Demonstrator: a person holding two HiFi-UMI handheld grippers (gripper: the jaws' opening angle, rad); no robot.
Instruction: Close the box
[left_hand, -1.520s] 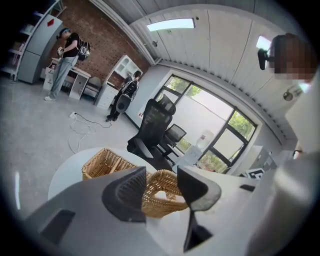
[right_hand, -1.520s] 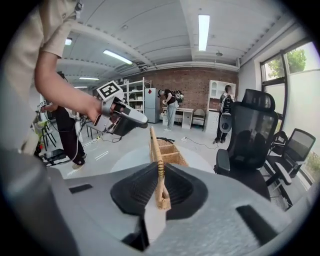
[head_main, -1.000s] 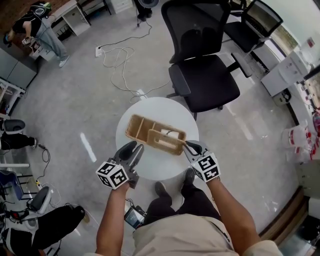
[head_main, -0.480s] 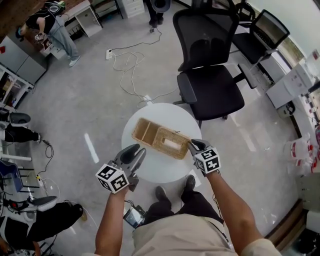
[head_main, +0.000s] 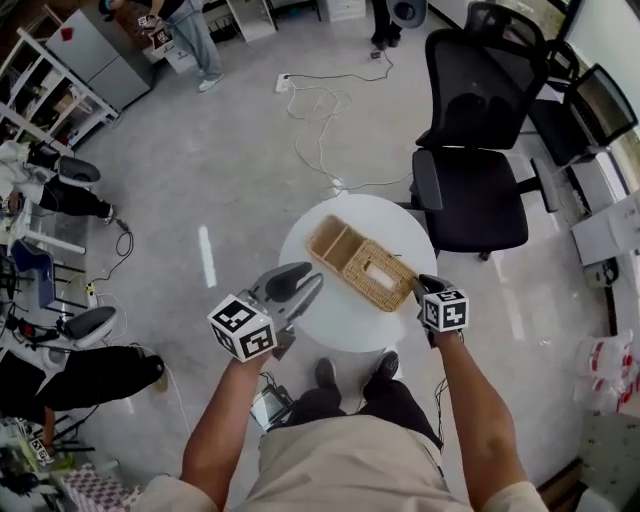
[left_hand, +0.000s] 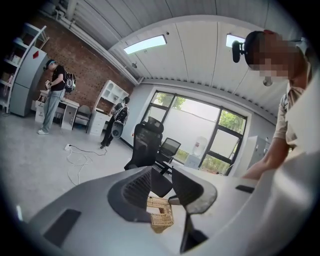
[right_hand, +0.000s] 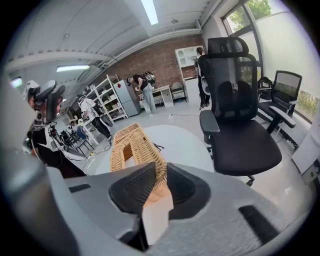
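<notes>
Your wicker box (head_main: 360, 262) lies slantwise on the round white surface (head_main: 330, 315). Its open half points away from you. The slotted wicker panel, which I take for the lid, makes up the half nearest your right arm.

Your right claw (head_main: 420, 288) sits at the box's near-right end, and that end wall stands between its narrow jaws. In the right gripper view the weave fills the gap of the claw (right_hand: 160, 186) and the box (right_hand: 132, 145) runs away from it. The jaws are easing open, though the pads look to be touching the wicker. A hold at that end makes sense, since it is the free edge farthest from the open half, so it gives you the most swing over the fold.

Your left claw (head_main: 298, 284) hangs just off the box's near-left side, apart from it. Its jaws are half spread and closing, with nothing between them. The left gripper view shows only the box (left_hand: 160, 216) beyond the gap of the claw (left_hand: 162, 182). From there it is well placed to steady the open half.

The box is not yet shut. The black office chair (head_main: 470, 190) stands beyond the box's far side, clear of the work.
</notes>
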